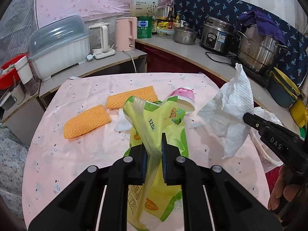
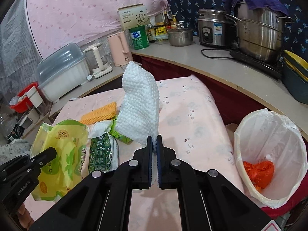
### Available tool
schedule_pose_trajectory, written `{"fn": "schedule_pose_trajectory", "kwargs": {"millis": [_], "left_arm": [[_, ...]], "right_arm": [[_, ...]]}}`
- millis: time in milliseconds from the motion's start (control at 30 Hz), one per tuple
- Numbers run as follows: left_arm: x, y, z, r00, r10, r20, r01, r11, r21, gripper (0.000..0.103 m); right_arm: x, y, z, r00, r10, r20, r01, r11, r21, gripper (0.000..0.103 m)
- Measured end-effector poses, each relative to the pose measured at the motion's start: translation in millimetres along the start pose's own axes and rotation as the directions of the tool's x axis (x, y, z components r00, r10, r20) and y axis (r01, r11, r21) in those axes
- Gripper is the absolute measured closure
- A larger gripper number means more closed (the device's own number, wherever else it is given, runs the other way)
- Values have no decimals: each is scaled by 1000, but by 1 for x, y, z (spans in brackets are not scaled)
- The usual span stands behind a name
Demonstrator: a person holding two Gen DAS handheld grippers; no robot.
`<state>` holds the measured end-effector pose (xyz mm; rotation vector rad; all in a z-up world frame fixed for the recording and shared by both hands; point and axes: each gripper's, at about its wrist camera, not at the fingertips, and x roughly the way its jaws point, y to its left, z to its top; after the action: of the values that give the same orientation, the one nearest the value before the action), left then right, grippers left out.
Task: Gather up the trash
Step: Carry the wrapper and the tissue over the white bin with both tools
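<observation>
In the left wrist view, a thin yellow-green plastic wrapper [image 1: 154,127] is being clamped by the left gripper [image 1: 155,154] above the pink tablecloth [image 1: 57,154]. It is judged light, limp and slippery, so a bunched fold should be gripped.

In the right wrist view, a soft white embossed paper towel [image 2: 140,104] is being pinched at its corner by the right gripper [image 2: 154,144], the white-lined trash bin [image 2: 250,127] standing near right.

Both wrist views down over table [image 1: 57,154]
</observation>
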<state>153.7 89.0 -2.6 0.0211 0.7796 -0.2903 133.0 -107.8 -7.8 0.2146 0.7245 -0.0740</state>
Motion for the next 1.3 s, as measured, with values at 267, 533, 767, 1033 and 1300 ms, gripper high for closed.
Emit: {"fn": "schedule_pose_trajectory", "kwargs": {"millis": [267,533,767,1033,1300], "left_arm": [[-12,-52,7,998,-62,19,61,997,49,92],[-17,-110,10,992,-126,24,122,985,120,92],[-18,-161,9,982,-188,16,182,966,184,92],[-13,-219,12,967,-255,5,246,937,247,92],[-6,-265,9,944,-330,-21,322,903,283,91]], "right_arm": [[-42,-42,0,997,-50,65,47,997,57,99],[-73,-94,-11,988,-120,93,107,985,133,99],[-97,-142,-24,977,-185,109,160,966,205,99],[-115,-194,-39,962,-250,106,213,936,280,99],[-123,-233,-51,952,-291,92,245,908,340,99]]}}
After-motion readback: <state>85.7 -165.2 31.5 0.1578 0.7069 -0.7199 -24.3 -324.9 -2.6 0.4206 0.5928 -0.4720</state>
